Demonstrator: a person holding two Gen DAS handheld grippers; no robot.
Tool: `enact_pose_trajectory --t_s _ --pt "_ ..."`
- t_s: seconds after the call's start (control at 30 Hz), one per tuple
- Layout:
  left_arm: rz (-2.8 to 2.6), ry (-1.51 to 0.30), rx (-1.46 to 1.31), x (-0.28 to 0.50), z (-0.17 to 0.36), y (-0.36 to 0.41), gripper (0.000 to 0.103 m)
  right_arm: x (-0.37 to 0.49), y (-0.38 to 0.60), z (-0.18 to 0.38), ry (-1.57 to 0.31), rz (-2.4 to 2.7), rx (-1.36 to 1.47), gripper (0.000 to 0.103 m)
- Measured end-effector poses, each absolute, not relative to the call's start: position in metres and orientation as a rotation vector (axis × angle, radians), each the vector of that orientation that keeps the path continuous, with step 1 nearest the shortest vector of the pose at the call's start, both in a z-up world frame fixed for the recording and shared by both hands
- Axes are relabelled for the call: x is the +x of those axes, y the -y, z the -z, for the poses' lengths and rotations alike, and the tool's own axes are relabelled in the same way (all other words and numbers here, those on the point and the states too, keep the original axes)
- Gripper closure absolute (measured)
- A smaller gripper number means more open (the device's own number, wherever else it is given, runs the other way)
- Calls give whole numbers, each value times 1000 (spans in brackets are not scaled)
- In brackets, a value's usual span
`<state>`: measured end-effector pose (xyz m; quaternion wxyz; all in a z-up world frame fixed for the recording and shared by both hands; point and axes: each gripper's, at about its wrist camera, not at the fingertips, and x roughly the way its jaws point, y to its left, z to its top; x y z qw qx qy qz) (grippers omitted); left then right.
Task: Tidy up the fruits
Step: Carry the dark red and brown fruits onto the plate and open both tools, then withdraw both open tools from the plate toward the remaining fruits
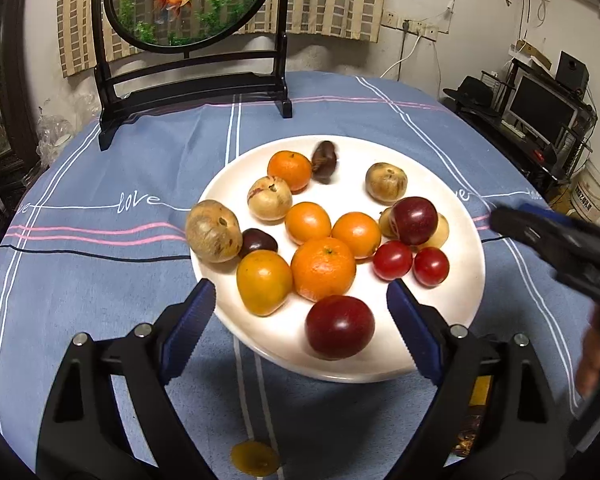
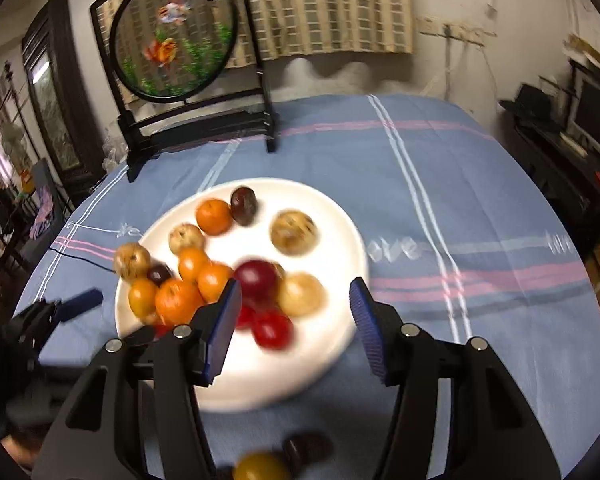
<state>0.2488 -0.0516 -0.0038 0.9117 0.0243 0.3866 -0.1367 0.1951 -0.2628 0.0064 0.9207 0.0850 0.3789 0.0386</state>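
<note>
Fruits, mixed oranges, red plums and brown-skinned rounds, crowd a white ceramic plate (image 1: 440,364) mid-table. At the near table edge an orange-yellow fruit (image 2: 260,467) and a dark one (image 2: 306,449) wait. Left gripper (image 1: 300,320) gapes wide, right gripper (image 2: 296,320) half-open, both empty. Blue striped tablecloth (image 1: 120,280) lies open around; beyond stands a black-framed goldfish screen (image 1: 192,4).
</note>
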Motion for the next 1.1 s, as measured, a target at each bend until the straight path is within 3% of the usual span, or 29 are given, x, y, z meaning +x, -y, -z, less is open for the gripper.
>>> enact_pose_trajectory --t_s 0.2,0.3,0.53,1.0,1.03,1.1 --pt "278 -845 40 246 3 53 14 147 290 9 -809 -41 263 46" --pt "293 -820 19 229 -10 45 12 129 296 14 -810 -25 293 34" --pt "231 -806 15 194 -14 4 9 93 290 32 -834 -66 327 34" --pt "177 -911 63 172 42 -10 9 65 280 41 -853 -91 323 34" --pt "172 -922 70 173 46 -8 10 64 281 42 -855 -91 326 34" --pt "175 -940 70 175 50 -7 25 62 282 45 -863 -92 329 34"
